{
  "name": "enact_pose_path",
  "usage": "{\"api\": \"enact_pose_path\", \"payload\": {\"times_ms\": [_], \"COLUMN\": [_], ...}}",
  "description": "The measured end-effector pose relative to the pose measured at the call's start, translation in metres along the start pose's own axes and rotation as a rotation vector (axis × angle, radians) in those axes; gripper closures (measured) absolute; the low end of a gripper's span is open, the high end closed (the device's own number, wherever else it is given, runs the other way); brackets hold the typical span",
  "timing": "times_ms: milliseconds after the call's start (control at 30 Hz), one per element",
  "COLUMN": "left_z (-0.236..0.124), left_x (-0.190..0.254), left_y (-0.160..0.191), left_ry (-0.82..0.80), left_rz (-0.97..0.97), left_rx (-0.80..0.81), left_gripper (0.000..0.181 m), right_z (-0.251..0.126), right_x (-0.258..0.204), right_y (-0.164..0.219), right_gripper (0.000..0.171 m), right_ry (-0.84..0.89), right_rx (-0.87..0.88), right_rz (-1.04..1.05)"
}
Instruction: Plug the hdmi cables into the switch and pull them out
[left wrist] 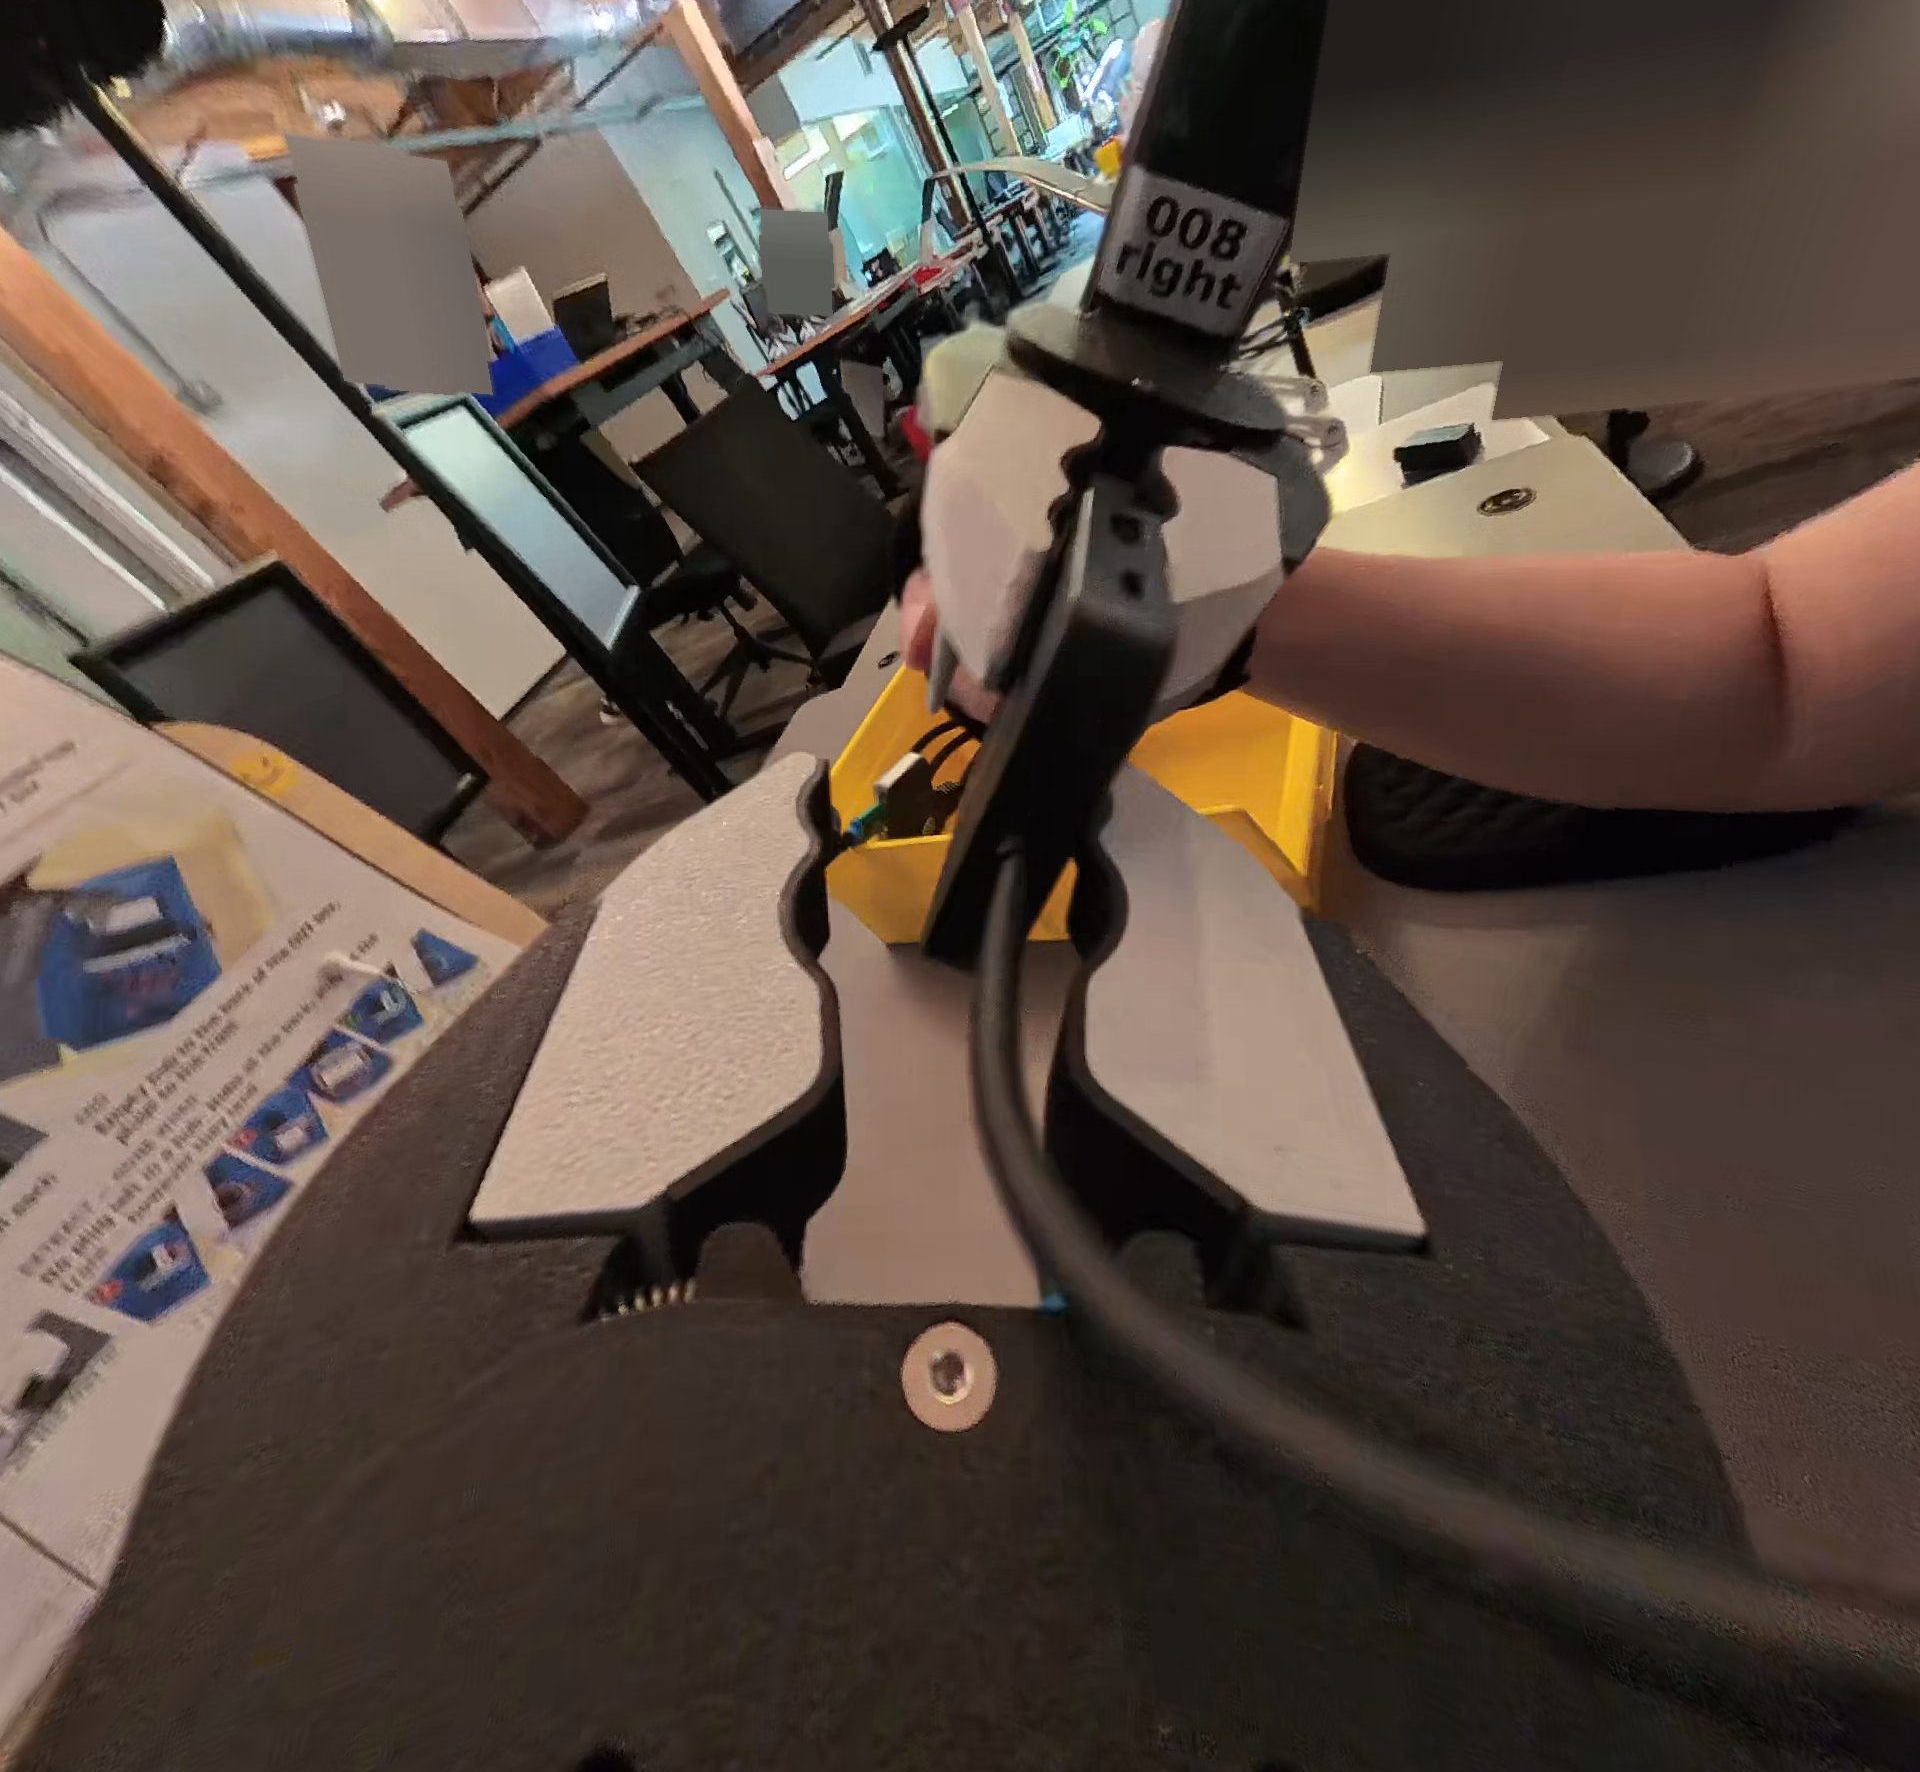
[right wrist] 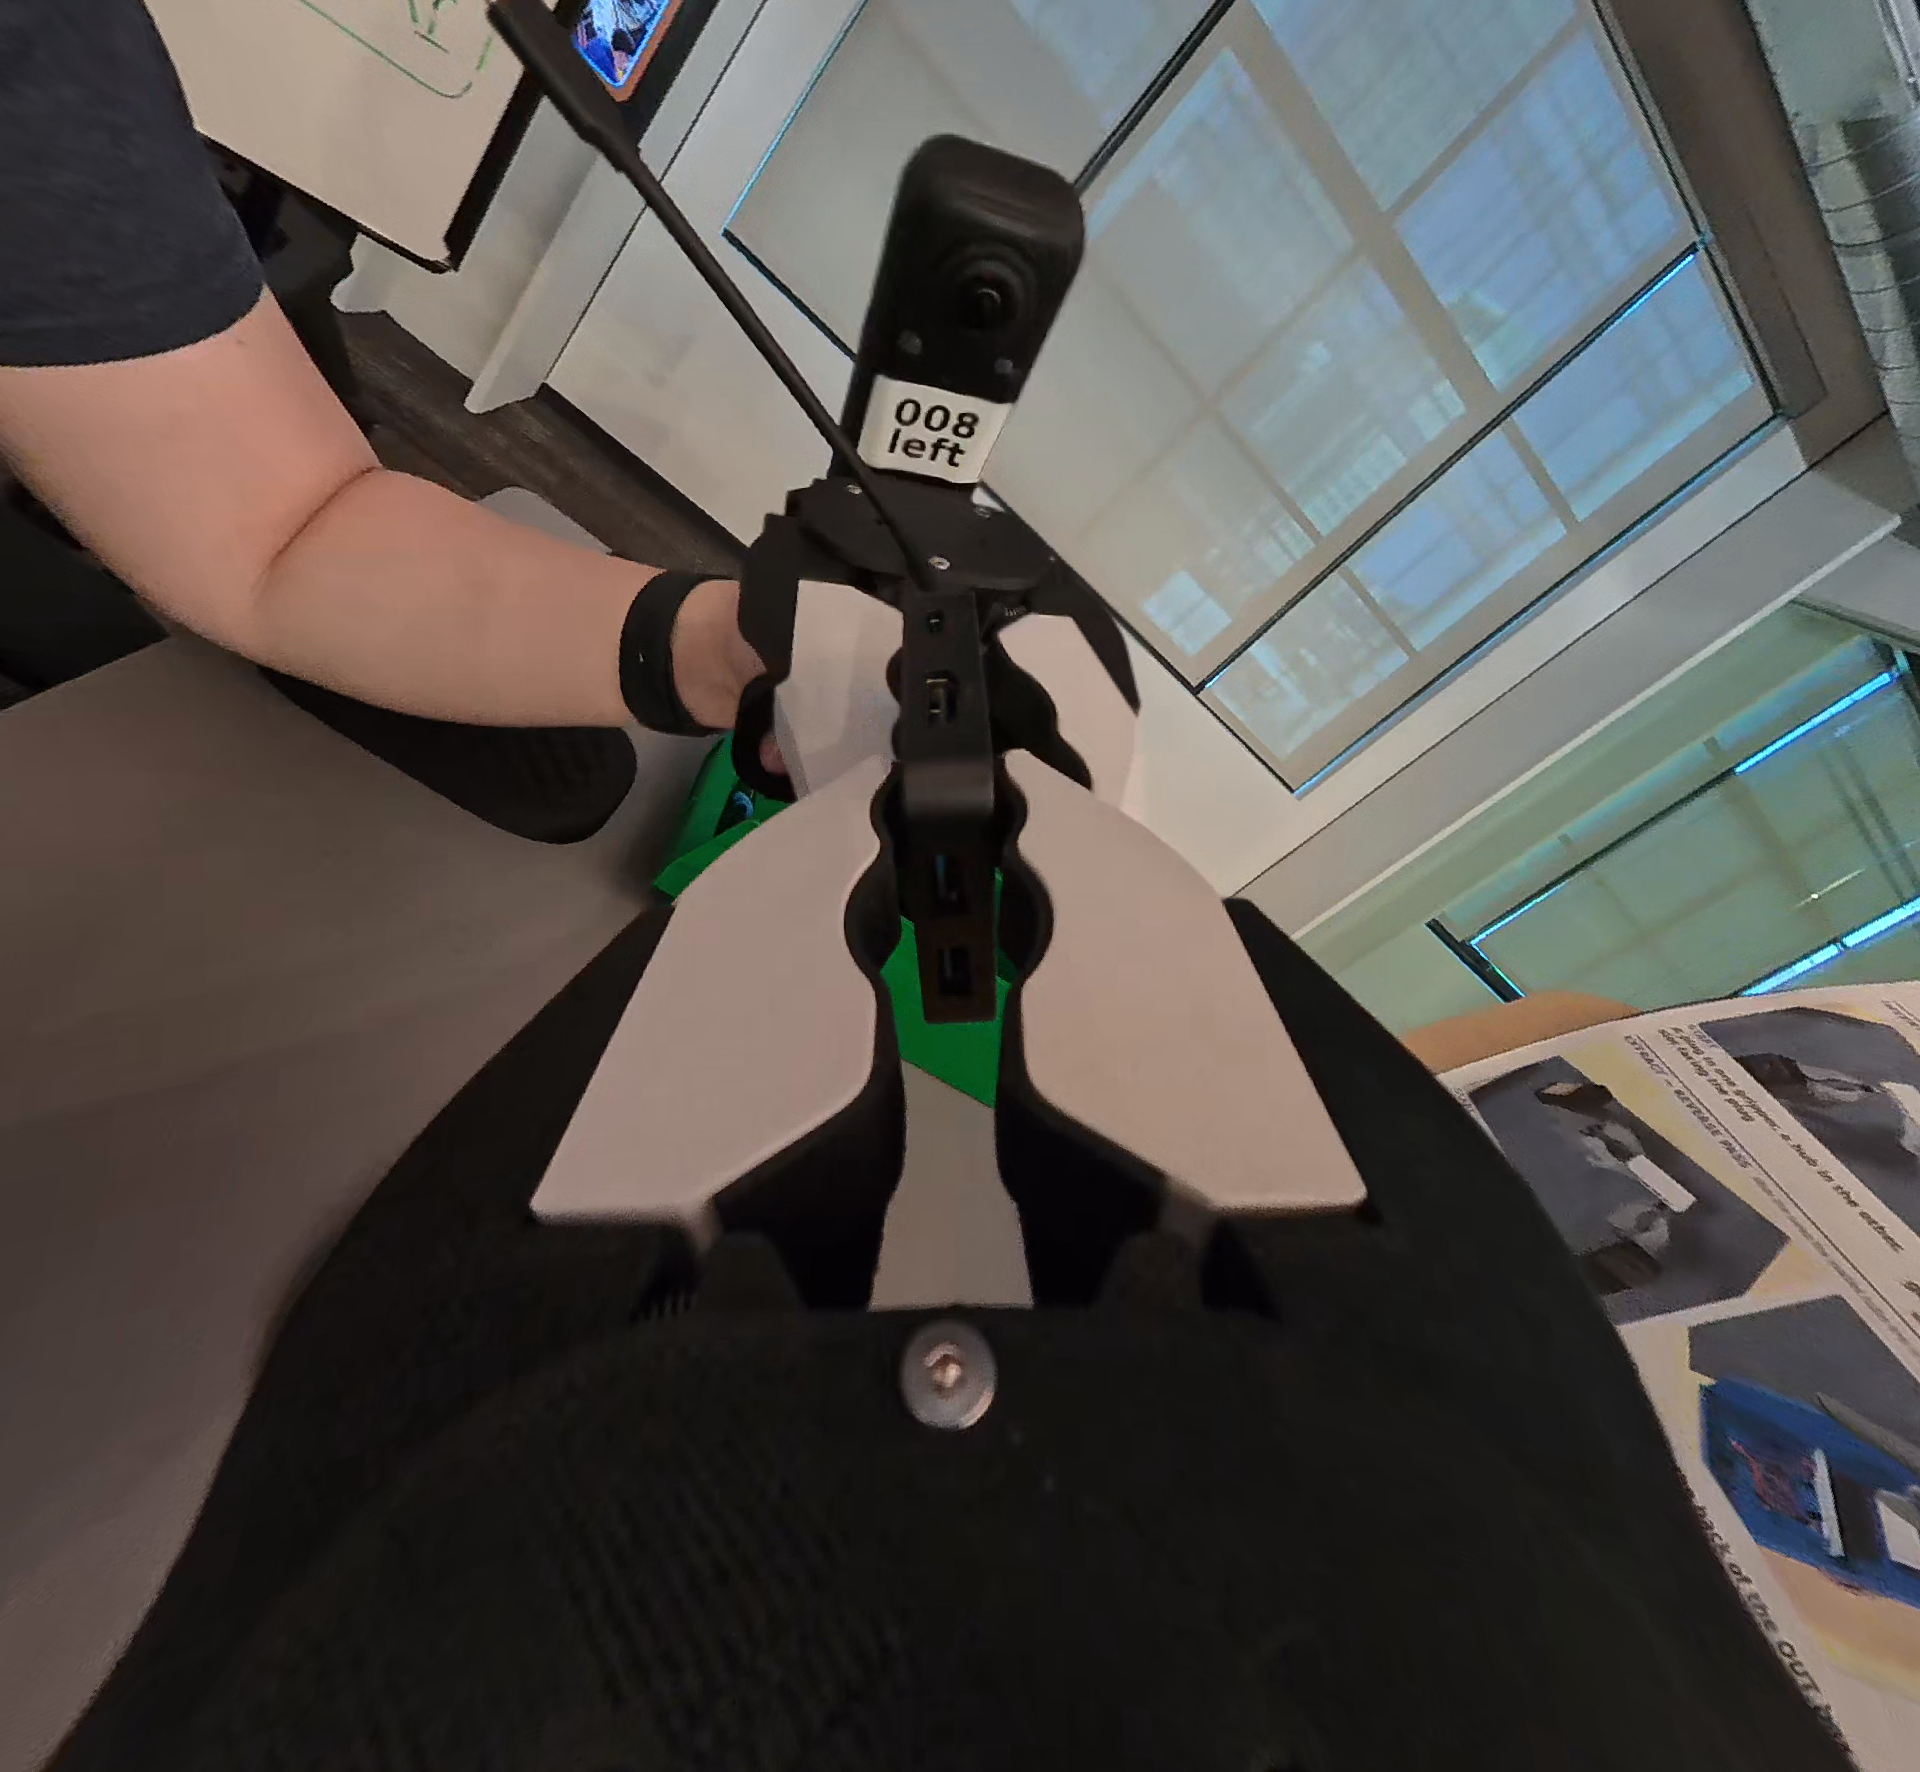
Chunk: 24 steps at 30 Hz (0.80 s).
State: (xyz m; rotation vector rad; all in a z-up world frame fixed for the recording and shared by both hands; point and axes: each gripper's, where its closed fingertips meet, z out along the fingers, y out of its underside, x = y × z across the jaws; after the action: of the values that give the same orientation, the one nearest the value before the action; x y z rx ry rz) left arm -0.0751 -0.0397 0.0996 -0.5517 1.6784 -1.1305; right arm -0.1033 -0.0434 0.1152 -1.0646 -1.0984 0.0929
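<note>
Both grippers clamp one black switch between them, above the grey table.

Left wrist view: our left gripper (left wrist: 966, 849) pinches the switch (left wrist: 1049, 714), its black cable (left wrist: 997, 1047) hanging toward us; the right gripper (left wrist: 1101, 517) grips its far end over a yellow bin (left wrist: 1226, 756).
Right wrist view: our right gripper (right wrist: 940, 818) holds the switch (right wrist: 940, 787) narrowly; the left gripper (right wrist: 935, 642) grips its far end, a green bin (right wrist: 935, 1036) below.

Grey table (left wrist: 1621, 1047), matte top. Yellow bin (left wrist: 1226, 766) sat on it, some small cabled parts inside. Green bin (right wrist: 935, 1026) sat on it too, mostly hidden in the right wrist view. Printed instruction sheet (left wrist: 156, 1047) with photos lay flat at the table edge. A black mesh pad (left wrist: 1507, 829) rested on the surface just beside the yellow bin, forearm lying on it.
</note>
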Motion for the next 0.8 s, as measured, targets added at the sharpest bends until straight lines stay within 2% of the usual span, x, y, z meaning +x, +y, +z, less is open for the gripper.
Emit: {"api": "enact_pose_path", "payload": {"times_ms": [67, 133, 400, 533, 800], "left_z": [0.000, -0.001, -0.015, -0.017, -0.015], "left_x": [0.005, 0.008, 0.012, 0.017, 0.021], "left_y": [0.000, 0.003, 0.014, 0.020, 0.016], "left_ry": [0.020, 0.035, 0.081, 0.099, 0.084], "left_rz": [0.071, 0.101, 0.115, 0.137, 0.191], "left_rx": [-0.006, -0.029, -0.053, -0.071, -0.065], "left_gripper": [0.159, 0.167, 0.167, 0.166, 0.158], "right_z": [0.001, 0.000, -0.004, 0.002, 0.008], "right_x": [0.002, 0.004, -0.001, -0.012, -0.014], "right_y": [0.001, 0.005, 0.008, 0.021, 0.029], "right_gripper": [0.157, 0.153, 0.149, 0.157, 0.157], "right_ry": [0.022, 0.029, 0.017, -0.043, -0.056], "right_rx": [0.004, -0.026, -0.157, -0.265, -0.299], "right_rz": [-0.009, -0.003, -0.085, -0.086, -0.067]}}
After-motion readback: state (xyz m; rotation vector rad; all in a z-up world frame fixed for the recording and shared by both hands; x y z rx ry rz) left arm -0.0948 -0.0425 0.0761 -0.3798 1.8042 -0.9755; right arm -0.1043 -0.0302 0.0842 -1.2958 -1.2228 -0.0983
